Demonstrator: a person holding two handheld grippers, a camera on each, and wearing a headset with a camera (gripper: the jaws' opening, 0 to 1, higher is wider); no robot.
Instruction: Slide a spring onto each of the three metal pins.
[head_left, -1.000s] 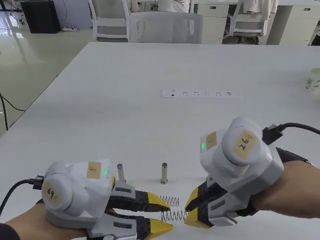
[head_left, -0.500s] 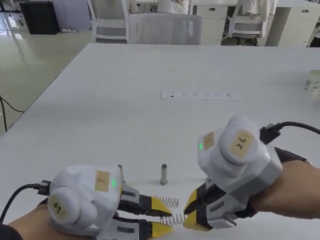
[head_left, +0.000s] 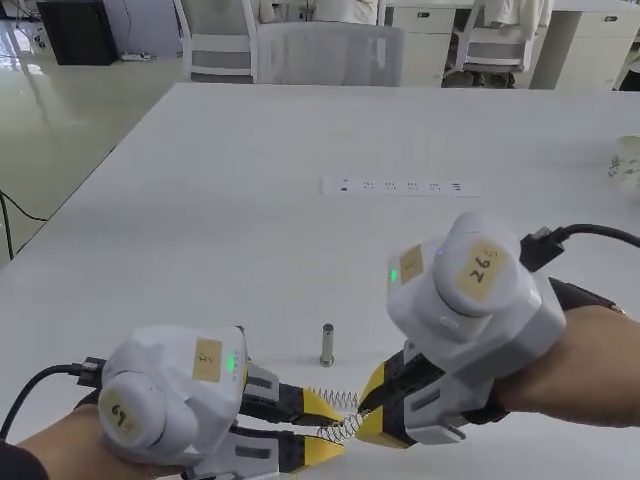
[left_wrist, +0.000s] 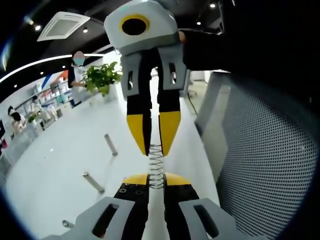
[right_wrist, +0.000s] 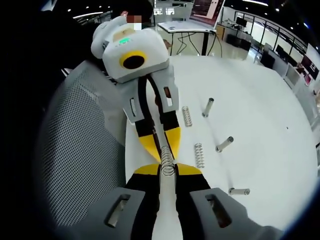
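**One spring pinched from both ends, tips almost meeting**

Since a second ago the right gripper (head_left: 362, 412) has closed in on the left gripper (head_left: 322, 430) at the bottom of the head view. Their yellow tips, which stood apart then, now nearly touch.

Both work low over the white table (head_left: 250, 230). A grey mesh chair back (left_wrist: 270, 150) takes up the right side of the left gripper view.

My left gripper's jaws are drawn narrow, and the spring (left_wrist: 156, 167) runs straight up out of the gap between them. The right gripper comes down from the top of that view and nips the spring's far end between equally narrow jaws. So the spring bridges the two sets of tips and is gripped by both, clear of the tabletop.

To the right of centre in the right gripper view, the three metal pins (right_wrist: 224, 144) stand in a loose row, well apart from both grippers. Two loose springs (right_wrist: 199, 155) lie flat on the table between the jaws and those pins, touching neither.
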